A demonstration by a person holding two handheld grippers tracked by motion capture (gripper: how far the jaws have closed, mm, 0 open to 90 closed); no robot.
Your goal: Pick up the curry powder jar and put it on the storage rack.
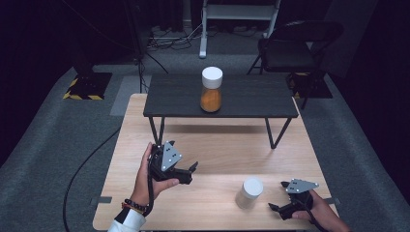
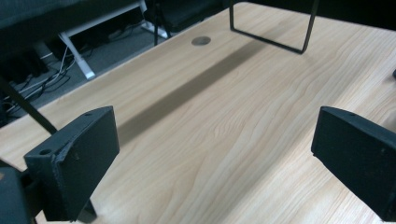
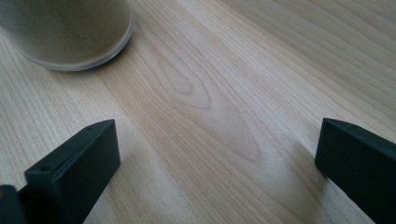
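Note:
A jar of orange powder (image 1: pixel 211 92) with a white lid stands on a low black stand (image 1: pixel 251 99) at the far side of the wooden table (image 1: pixel 212 145). A second jar with pale contents (image 1: pixel 248 193) and a white lid stands on the wood near the front right; its base (image 3: pixel 65 32) shows in the right gripper view. My right gripper (image 1: pixel 277 195) (image 3: pixel 217 158) rests open just right of that jar, apart from it. My left gripper (image 1: pixel 190 173) (image 2: pixel 215 154) hovers open over bare wood at centre-left, with nothing between its jaws.
The stand's thin metal legs (image 1: pixel 273 133) (image 2: pixel 280 28) rise from the table's middle. A round cable hole (image 2: pixel 201 41) sits in the tabletop. Beyond the table are a black folding chair (image 1: pixel 295 46), a white frame (image 1: pixel 203 29) and floor cables (image 1: pixel 87 164).

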